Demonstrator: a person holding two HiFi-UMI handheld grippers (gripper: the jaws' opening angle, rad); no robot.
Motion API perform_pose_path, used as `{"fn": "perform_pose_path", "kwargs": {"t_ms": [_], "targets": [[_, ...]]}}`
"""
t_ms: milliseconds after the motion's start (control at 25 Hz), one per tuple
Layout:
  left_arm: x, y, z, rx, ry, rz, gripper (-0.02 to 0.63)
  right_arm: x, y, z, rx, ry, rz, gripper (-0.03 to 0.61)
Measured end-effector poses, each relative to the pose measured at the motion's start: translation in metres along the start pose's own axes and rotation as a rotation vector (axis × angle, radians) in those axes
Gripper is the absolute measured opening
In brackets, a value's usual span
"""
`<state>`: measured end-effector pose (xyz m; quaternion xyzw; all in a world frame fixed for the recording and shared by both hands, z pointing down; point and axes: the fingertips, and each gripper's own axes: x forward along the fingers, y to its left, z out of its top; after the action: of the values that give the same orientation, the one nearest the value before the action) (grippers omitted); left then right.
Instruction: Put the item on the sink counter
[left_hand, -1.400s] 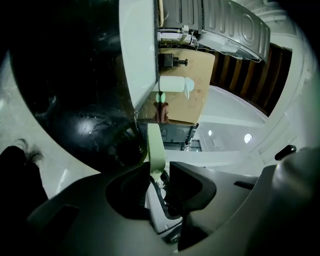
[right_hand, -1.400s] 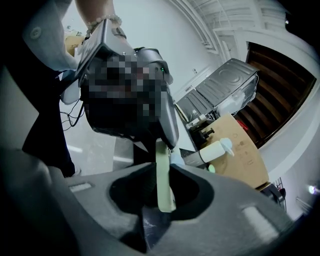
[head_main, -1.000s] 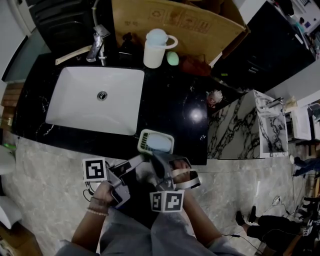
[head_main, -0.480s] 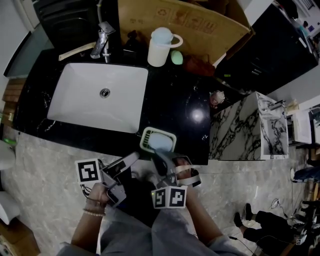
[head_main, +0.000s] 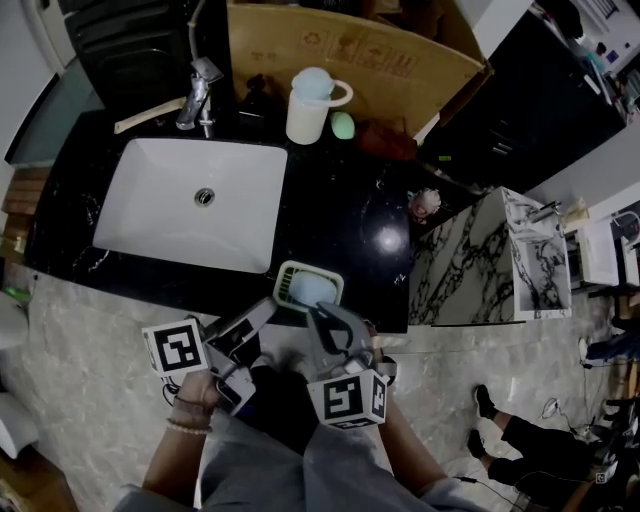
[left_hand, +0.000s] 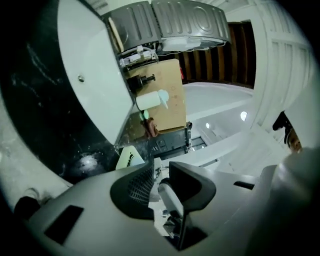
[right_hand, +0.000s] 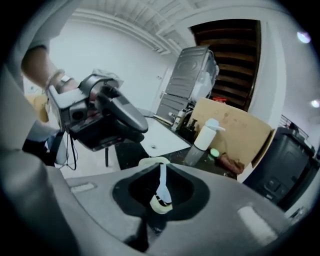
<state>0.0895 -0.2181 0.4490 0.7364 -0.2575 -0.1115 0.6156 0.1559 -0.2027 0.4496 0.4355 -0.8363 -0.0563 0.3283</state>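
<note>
Sitting at the front edge of the black counter (head_main: 340, 215), just right of the white sink (head_main: 150, 200): a pale green soap dish (head_main: 287, 288) with a light blue soap bar (head_main: 315, 290) in it. The dish's near lip is partly covered from above by the tool tips, so contact there can't be read in the head view.

Left gripper (left_hand: 161, 172): jaws a little apart with a narrow gap, and nothing from the counter between them. A small white piece shows low in the gap, and I can't tell whether it belongs to the tool. Only a corner of the dish shows past its left jaw.

Right gripper (right_hand: 161, 170): jaws have just been closing and stand close together with a thin slit left. In the slit is a pale strip with a yellowish loop at its lower end; unclear whether it is a held thing, a tool part, or the dish seen through the gap. The dish rim peeks just above the jaws.

At the back of the counter are a faucet (head_main: 197, 92), a white jug (head_main: 308, 105) and a small green blob (head_main: 343, 124) too small to identify, in front of a cardboard sheet (head_main: 400, 60) cut off at the top. A second person's legs (head_main: 520, 430) are cut off at the lower right.
</note>
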Motion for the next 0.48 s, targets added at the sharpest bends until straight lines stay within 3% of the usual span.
{"fn": "perform_pose_path", "kwargs": {"t_ms": [120, 240, 480], "targets": [[0.003, -0.014, 0.010, 0.135, -0.012, 0.015, 0.075, -0.013, -0.015, 0.015, 0.118, -0.033, -0.026, 0.019], [0.007, -0.038, 0.015, 0.239, -0.014, -0.024, 0.008, -0.023, -0.028, 0.033, 0.201, -0.096, -0.050, 0.003], [0.012, -0.082, 0.026, 0.409, -0.061, -0.063, 0.006, -0.047, -0.049, 0.064, 0.254, -0.187, -0.094, -0.002]]}}
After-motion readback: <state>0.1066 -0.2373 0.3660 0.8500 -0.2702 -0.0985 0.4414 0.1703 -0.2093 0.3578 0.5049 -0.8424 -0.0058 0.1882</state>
